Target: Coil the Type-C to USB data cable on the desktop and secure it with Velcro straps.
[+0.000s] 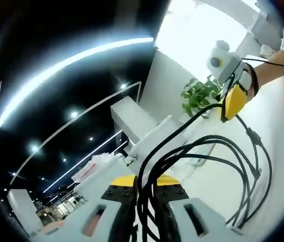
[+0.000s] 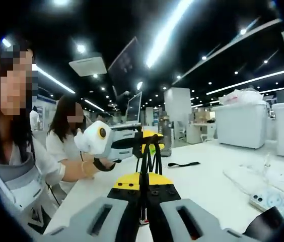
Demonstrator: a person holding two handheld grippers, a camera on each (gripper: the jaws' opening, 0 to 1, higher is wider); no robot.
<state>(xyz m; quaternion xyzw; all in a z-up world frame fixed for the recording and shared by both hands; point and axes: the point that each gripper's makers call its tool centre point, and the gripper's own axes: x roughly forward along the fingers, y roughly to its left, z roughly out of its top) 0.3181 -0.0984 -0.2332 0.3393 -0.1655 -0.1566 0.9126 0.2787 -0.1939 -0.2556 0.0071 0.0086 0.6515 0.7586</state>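
The black data cable (image 1: 210, 151) was already gathered into several loops and held up above the white table (image 1: 283, 131), stretched between the two claws. In the left gripper view the left claw (image 1: 144, 212) had its jaws closed on a bundle of strands at one end of the coil, and the loops fanned out from there toward the right claw (image 1: 231, 101), which pinched the cable at its yellow tip. In the right gripper view the right claw (image 2: 143, 204) was likewise closed on the strands running up between its jaws, with the left claw (image 2: 149, 141) holding the far end of the coil. So the coiling looked largely done, though the loops were still loose and uneven. The securing part seemed untouched: a black Velcro strap (image 2: 183, 164) lay flat on the table just beyond the coil, to its right in the right gripper view, well apart from it. What remained, by my reading, was to tidy the loops, fetch the strap and wrap it round the bundle.
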